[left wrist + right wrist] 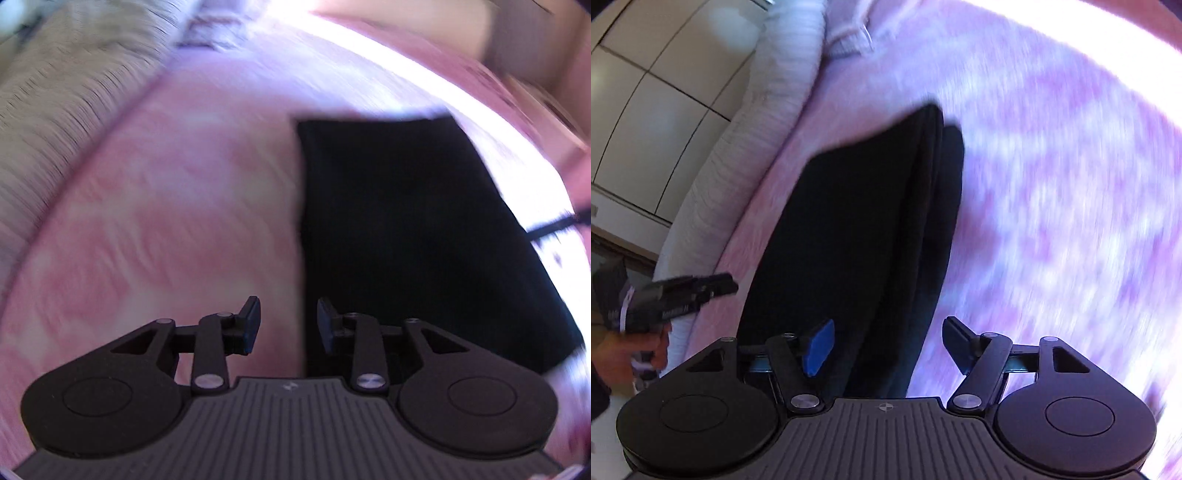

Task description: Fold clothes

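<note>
Pink patterned bedding covers the bed, where the folded black garment lies flat, apparently just set down; the right gripper and left gripper both gape empty above it.

Left gripper and right gripper both angle downward, jaws parted, empty.

Heavy motion blur both views, fisheye warp at rims, blown-out glare along bedspread far edge; tools stay sharp.
</note>
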The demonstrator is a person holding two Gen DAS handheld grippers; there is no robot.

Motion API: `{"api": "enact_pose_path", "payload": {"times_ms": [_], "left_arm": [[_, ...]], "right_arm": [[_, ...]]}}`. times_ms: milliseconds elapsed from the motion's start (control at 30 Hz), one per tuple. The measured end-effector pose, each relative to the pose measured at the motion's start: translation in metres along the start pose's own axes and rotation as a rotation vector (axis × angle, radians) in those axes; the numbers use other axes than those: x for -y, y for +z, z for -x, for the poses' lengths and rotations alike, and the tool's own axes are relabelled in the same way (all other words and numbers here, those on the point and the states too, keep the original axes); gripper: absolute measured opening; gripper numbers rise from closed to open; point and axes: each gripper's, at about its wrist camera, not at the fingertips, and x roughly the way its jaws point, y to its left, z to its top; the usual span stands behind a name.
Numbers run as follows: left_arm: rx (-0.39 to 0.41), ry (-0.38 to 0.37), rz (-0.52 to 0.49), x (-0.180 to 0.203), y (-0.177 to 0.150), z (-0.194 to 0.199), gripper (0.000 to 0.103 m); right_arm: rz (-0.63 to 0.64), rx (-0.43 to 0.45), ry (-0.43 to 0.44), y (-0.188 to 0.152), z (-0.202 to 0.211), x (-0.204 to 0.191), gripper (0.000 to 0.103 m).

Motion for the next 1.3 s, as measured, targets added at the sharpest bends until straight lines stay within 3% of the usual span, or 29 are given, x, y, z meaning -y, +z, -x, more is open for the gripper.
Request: {"api": "enact_pose_path", "payload": {"times_ms": [67, 133, 233, 300, 333, 367, 400, 500, 633, 733, 833, 867, 900, 967, 1033, 1100, 1200, 1300], "left_arm": [[-0.036, -0.054, 0.059, 0.003, -0.021, 0.0, 0.032], [-0.062, -0.051, 0.104, -0.001, -0.034, -0.01, 0.032], [-0.095, -0.065, 0.188, -0.01, -0.048, -0.028, 0.033], [-0.11, -0.107, 0.231, -0.014, -0.048, -0.038, 0.02], [-0.111, -0.107, 0.221, -0.011, -0.047, -0.04, 0.019], [-0.111, -0.105, 0.213, -0.008, -0.046, -0.041, 0.016], [-0.109, -0.096, 0.209, -0.005, -0.045, -0.039, 0.013], [-0.092, -0.083, 0.212, 0.003, -0.044, -0.029, 0.008], [-0.051, -0.147, 0.277, 0.025, -0.044, -0.009, 0.005], [-0.039, -0.187, 0.257, 0.058, -0.045, -0.01, 0.006], [-0.05, -0.124, 0.269, 0.075, -0.054, -0.021, 0.01], [-0.048, -0.097, 0.274, 0.076, -0.059, -0.019, 0.017], [-0.045, -0.064, 0.274, 0.078, -0.063, -0.017, 0.025], [-0.025, 0.051, 0.185, 0.087, -0.07, 0.0, 0.026], [0.001, 0.168, -0.025, 0.115, -0.077, 0.016, 0.024], [0.042, 0.24, -0.294, 0.152, -0.091, 0.026, 0.029], [0.082, 0.26, -0.639, 0.2, -0.111, 0.024, 0.041], [0.108, 0.315, -0.881, 0.223, -0.126, -0.006, 0.041]], "right_arm": [[-0.071, -0.026, 0.013, -0.02, -0.01, 0.001, 0.07], [-0.112, -0.033, 0.025, -0.036, -0.021, 0.001, 0.071], [-0.064, -0.002, 0.012, -0.048, -0.03, -0.004, 0.073], [-0.068, -0.005, 0.015, -0.046, -0.032, -0.006, 0.072], [-0.075, -0.011, 0.017, -0.043, -0.032, -0.005, 0.068], [-0.08, -0.025, 0.015, -0.04, -0.033, -0.005, 0.04], [-0.077, -0.045, 0.017, -0.036, -0.034, -0.005, 0.022], [-0.051, -0.085, 0.021, -0.02, -0.033, -0.008, 0.008], [-0.017, -0.104, 0.036, 0.006, -0.016, -0.004, 0.007], [0.028, -0.095, 0.016, 0.03, 0.004, 0.013, 0.007], [0.074, -0.104, -0.028, 0.039, 0.012, 0.028, 0.009], [0.089, -0.107, -0.043, 0.041, 0.014, 0.033, 0.012], [0.113, -0.105, -0.061, 0.043, 0.018, 0.036, 0.022], [0.256, -0.057, -0.136, 0.032, 0.032, 0.021, 0.031], [0.549, 0.018, -0.234, -0.004, 0.05, -0.01, 0.034], [0.839, 0.044, -0.277, -0.052, 0.054, -0.033, 0.051], [1.237, 0.032, -0.296, -0.127, 0.05, -0.057, 0.057], [1.507, 0.006, -0.364, -0.183, 0.028, -0.06, 0.057]]}}
